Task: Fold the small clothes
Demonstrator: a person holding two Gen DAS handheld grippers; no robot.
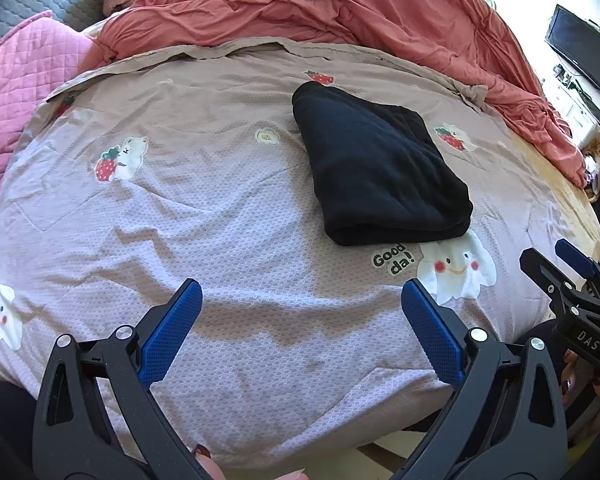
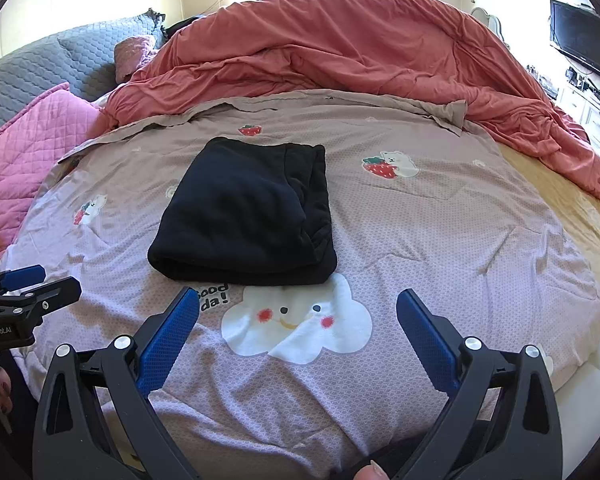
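black fleece, folded into a thick rectangle, is what lies ahead of my fingers: the black garment rests on the printed bed cover, its rolled fold edge turned toward me and its long axis running away from me toward the heaped coral duvet.

my left fingers are spread wide and hold nothing; from them the garment sits forward and off to the right, well apart from both blue pads. my right fingers are just as wide open and just as empty, and from them the garment lies almost straight ahead, a little to the left, with its near fold just beyond the white cloud print between my tips. so i judge the right hand is the nearer one and the better lined up with the near edge.

both fingers hover low over the cover near the bed's front edge, side by side, each showing at the margin of the other's view.

the bundle looks already doubled over, so i guess this piece is close to finished; any next touch would go to that near fold.
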